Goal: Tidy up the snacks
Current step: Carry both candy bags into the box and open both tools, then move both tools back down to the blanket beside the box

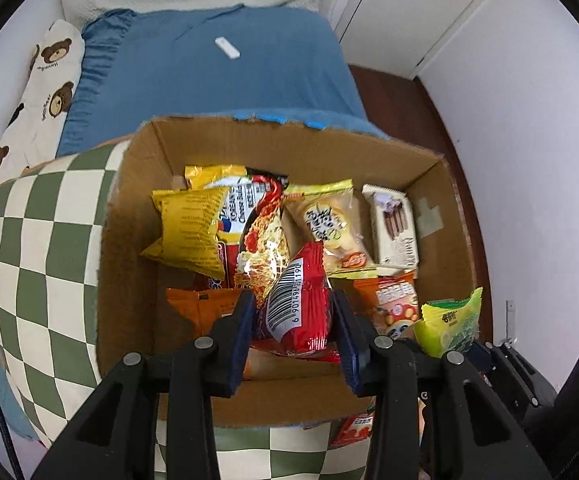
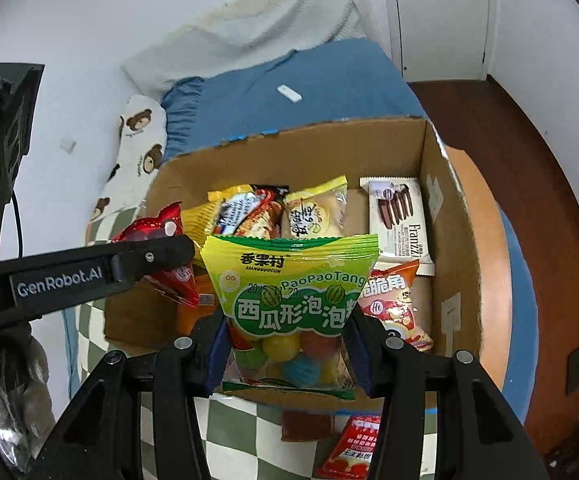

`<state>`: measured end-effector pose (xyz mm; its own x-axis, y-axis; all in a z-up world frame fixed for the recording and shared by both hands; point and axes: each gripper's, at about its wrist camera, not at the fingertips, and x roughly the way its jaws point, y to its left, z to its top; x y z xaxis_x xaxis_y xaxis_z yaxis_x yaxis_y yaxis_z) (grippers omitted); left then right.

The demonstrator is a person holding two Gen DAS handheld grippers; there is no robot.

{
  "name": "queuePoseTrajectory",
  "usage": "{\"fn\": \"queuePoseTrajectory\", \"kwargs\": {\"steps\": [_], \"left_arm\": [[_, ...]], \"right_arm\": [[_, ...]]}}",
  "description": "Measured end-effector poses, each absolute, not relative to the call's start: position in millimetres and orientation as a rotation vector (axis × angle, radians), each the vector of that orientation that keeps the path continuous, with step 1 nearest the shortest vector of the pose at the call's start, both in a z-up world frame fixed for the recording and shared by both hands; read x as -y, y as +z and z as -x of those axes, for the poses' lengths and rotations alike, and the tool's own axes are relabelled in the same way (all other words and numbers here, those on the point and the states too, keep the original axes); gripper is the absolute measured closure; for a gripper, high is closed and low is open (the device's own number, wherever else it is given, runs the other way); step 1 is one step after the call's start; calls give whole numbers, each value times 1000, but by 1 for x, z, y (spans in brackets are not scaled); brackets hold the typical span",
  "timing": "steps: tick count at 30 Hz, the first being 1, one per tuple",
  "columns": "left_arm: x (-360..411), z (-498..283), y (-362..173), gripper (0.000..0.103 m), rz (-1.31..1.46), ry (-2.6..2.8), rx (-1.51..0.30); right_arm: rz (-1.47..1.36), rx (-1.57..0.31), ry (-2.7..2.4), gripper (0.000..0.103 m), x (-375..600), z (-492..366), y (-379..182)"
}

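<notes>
A blue-covered bed (image 1: 229, 72) carries a green-and-white checkered cloth (image 1: 49, 240), and on it sits an open cardboard box (image 1: 137, 208) already half full: a yellow chip bag (image 1: 189, 232), a noodle packet (image 1: 261, 232), a cream bun packet (image 1: 329, 224), a white wafer packet (image 1: 395, 228) and an orange snack bag (image 1: 393, 304).

The left gripper (image 1: 293, 312) is clamped on a red snack packet (image 1: 297, 312), held above the near half of the box. The right gripper (image 2: 285, 344) is clamped on a green gumball bag (image 2: 289, 280), held over the box's near wall. A small red sachet (image 2: 349, 448) lies outside on the cloth.

The risk, as it appears, is crowding: both tools converge on the same near corner, so they could knock together, or a released packet could land on the wall and slide out onto the cloth. The glossy films may also slip in the pads.

The gumball bag is green and yellow on top, clear below, showing coloured balls; the red packet is shiny and crinkled, barcode up.
</notes>
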<state>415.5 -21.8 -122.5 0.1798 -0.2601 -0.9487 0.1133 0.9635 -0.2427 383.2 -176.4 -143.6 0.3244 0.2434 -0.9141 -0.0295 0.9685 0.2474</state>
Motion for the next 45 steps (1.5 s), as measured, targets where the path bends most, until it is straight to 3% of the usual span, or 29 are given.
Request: {"fn": "queuePoseTrajectory", "kwargs": {"steps": [7, 9, 10, 12, 13, 14, 17, 20, 33, 45], "left_arm": [[26, -417, -150, 67, 128, -253, -1426], [25, -419, -156, 65, 126, -244, -1441], [25, -419, -158, 62, 127, -233, -1446], [23, -421, -161, 41, 126, -214, -1451], [22, -422, -161, 23, 116, -205, -1448], [21, -422, -161, 16, 113, -201, -1440], [19, -422, -163, 15, 107, -190, -1442], [16, -421, -164, 9, 95, -174, -1441], [8, -394, -160, 9, 29, -140, -1387], [-3, -345, -110, 9, -12, -119, -1186]], "right_arm": [[-211, -1310, 181, 49, 177, -394, -172], [-228, -1355, 180, 45, 178, -397, -183], [-236, -1367, 180, 38, 179, -399, -187], [-228, -1378, 179, 27, 179, -400, -189], [-218, -1385, 174, 21, 180, -400, -190], [-212, -1390, 167, 16, 181, -401, -191], [-185, -1406, 148, 7, 183, -403, -190], [-160, -1408, 123, 6, 186, -403, -188], [-110, -1371, 50, 4, 196, -388, -174], [-50, -1227, 33, 4, 195, -352, -124]]}}
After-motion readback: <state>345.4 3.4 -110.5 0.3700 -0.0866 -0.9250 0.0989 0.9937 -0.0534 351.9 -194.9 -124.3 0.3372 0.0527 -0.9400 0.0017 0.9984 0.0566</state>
